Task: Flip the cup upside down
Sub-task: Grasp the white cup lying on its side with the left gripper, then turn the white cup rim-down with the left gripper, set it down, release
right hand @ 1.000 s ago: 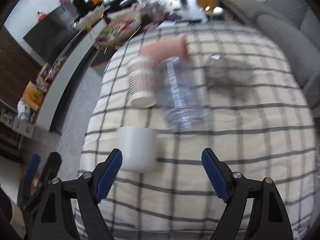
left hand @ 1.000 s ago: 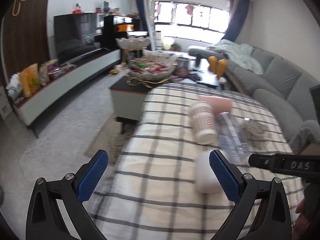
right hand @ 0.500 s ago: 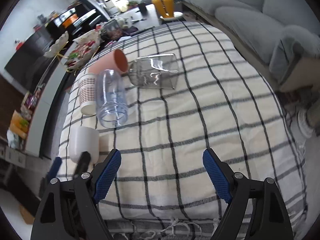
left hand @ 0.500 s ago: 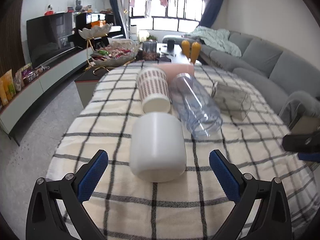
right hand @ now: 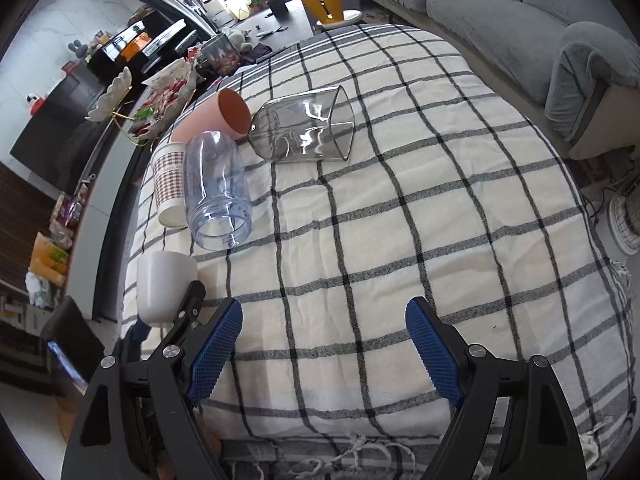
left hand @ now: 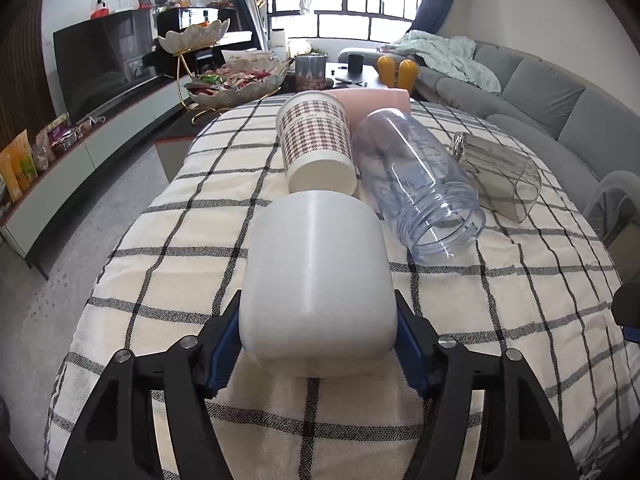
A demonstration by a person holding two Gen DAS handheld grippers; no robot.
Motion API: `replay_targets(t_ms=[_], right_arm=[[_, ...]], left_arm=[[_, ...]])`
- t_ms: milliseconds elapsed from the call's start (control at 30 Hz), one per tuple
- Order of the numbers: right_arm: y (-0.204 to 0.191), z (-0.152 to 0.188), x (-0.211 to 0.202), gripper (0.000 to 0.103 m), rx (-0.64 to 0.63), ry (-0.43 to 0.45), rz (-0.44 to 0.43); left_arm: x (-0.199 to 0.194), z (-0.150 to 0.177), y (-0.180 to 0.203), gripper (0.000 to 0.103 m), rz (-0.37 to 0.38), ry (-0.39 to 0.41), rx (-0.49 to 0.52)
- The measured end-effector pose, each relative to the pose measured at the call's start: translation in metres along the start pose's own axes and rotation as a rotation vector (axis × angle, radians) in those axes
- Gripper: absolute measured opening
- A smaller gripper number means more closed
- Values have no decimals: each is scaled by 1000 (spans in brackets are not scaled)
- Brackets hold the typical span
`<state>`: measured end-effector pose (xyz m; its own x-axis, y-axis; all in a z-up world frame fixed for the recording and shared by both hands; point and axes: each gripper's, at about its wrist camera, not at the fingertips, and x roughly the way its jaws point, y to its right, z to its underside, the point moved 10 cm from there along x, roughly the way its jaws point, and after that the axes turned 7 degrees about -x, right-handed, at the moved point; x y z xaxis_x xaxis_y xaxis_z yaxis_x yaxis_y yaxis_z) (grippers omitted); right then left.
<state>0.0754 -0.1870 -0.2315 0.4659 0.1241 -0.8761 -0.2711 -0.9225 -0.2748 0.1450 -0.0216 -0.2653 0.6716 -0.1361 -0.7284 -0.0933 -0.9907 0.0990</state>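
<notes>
A plain white cup [left hand: 318,280] lies on its side on the checked tablecloth [left hand: 180,240], its closed base toward me. My left gripper [left hand: 318,344] is shut on it, a blue pad pressed against each side near the base. The cup also shows in the right wrist view [right hand: 164,290] at the table's left edge, with the left gripper's finger against it. My right gripper [right hand: 324,344] is open and empty above the near part of the cloth.
Beyond the white cup lie a patterned paper cup [left hand: 318,148], a clear plastic bottle [left hand: 416,184], a pink cup [right hand: 218,118] and a smoky glass [right hand: 304,126], all on their sides. A grey sofa [left hand: 560,96] stands right, a coffee table with snack bowls [left hand: 240,80] behind.
My left gripper moved forward around the white cup and closed on it. My right gripper stayed open over the near cloth and hardly moved.
</notes>
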Motion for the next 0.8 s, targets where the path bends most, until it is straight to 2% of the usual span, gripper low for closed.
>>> replay_targets(t_ms=[200,300,400,600,700,733,800], right_arm=[[1,-2,-8,84,10,15,-14],[1,-3,-14,84,30,8,-30],[0,-7,-20,84,61,-3,-55],[4,-20,-32,84,142,-8,-94],[11,-27,-31,84,213,-30,-133],[13,-28,-28,84,240,-42,-151],[17,-31,-22,84,286,-65,-183]], left_arm=[[-10,-2,2,66,12,-24,3],[-19,-3,4,66,4,-71,38],[-21,3,7,66,-5,-208,75],[-26,20,23,66,6,-574,192],[-28,28,33,66,6,-771,260],[-28,33,38,66,7,-870,283],[-28,40,45,66,9,-986,307]])
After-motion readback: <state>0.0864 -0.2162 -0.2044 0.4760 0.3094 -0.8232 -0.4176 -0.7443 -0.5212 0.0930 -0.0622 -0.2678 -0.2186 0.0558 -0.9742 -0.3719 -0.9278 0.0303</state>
